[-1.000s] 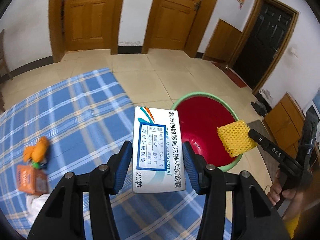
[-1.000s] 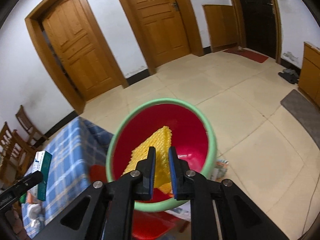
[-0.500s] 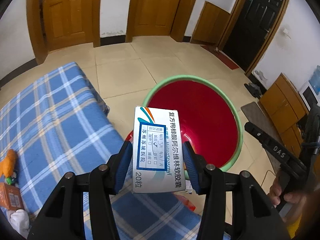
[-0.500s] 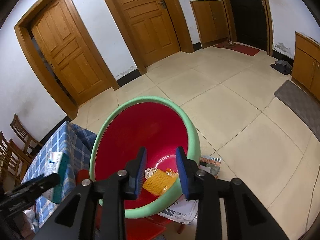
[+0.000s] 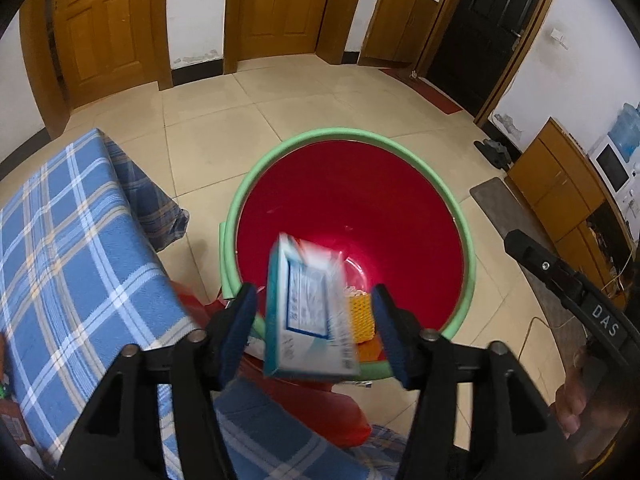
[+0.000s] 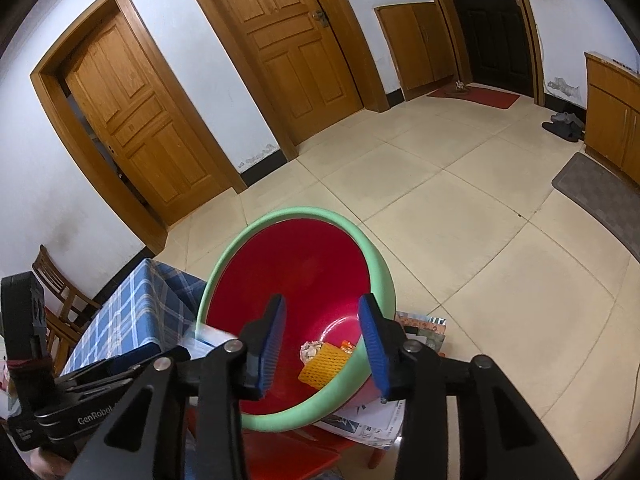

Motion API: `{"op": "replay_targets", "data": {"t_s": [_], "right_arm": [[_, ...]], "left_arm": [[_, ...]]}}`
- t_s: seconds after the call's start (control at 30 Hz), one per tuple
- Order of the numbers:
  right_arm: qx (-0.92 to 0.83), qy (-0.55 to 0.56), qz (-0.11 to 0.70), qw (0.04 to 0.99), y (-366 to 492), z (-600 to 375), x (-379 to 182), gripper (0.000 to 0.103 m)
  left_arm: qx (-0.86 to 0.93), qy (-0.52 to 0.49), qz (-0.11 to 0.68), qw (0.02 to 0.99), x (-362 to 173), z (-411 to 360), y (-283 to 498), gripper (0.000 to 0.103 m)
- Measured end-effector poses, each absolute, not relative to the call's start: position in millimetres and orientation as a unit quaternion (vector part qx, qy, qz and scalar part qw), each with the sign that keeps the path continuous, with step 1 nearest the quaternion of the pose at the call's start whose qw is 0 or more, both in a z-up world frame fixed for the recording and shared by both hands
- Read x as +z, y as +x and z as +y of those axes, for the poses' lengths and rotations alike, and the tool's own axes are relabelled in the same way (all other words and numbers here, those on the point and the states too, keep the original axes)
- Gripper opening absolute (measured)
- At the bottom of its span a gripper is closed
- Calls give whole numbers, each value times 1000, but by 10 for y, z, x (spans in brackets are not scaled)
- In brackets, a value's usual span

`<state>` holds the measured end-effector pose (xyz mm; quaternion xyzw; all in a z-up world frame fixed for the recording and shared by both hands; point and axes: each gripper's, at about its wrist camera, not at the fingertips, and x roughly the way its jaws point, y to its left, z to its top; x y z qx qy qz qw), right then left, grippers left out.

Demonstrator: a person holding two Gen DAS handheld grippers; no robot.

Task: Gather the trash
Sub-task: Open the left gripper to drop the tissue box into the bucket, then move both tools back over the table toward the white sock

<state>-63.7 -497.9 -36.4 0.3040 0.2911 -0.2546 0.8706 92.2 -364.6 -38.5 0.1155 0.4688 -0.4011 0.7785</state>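
Between the left gripper (image 5: 314, 330) pads, jaws just been opening, a white-and-teal medicine box (image 5: 308, 312) sits blurred and tilted w/ gaps showing on both sides, so it reads as let go and dropping, not clamped. Directly below/behind it: red bin w/ green rim (image 5: 466, 236), so the box looks headed inside. Right gripper (image 6: 322, 344) also apart, jaws just been opening too, nothing between them; it hangs over the same bin (image 6: 384, 276). At the bin's bottom lies yellow foam netting (image 6: 324, 364) next to a pale crumpled scrap (image 6: 310, 350) and an orange bit, i.e. already binned. Outward: blue plaid cloth (image 5: 72, 248) on the table at left. Progress est.: netting done, box as good as done. Something orange shows at the cloth's far left edge in left-wrist view, too cropped to ID, maybe more trash to fetch.
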Motion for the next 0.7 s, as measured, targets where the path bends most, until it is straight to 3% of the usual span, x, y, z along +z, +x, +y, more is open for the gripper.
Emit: {"op": "replay_targets", "data": {"t_s": [0.23,0.7], "right_arm": [[-248,304,289,873,-649,-4940,-308,48],[-227,292,289,883,-646,-4736,-95,69]], "left_arm": [[-397,106,468,782,-305,-3565,910,62],[-363,76,470,801,-122,-3057,839,62]]}}
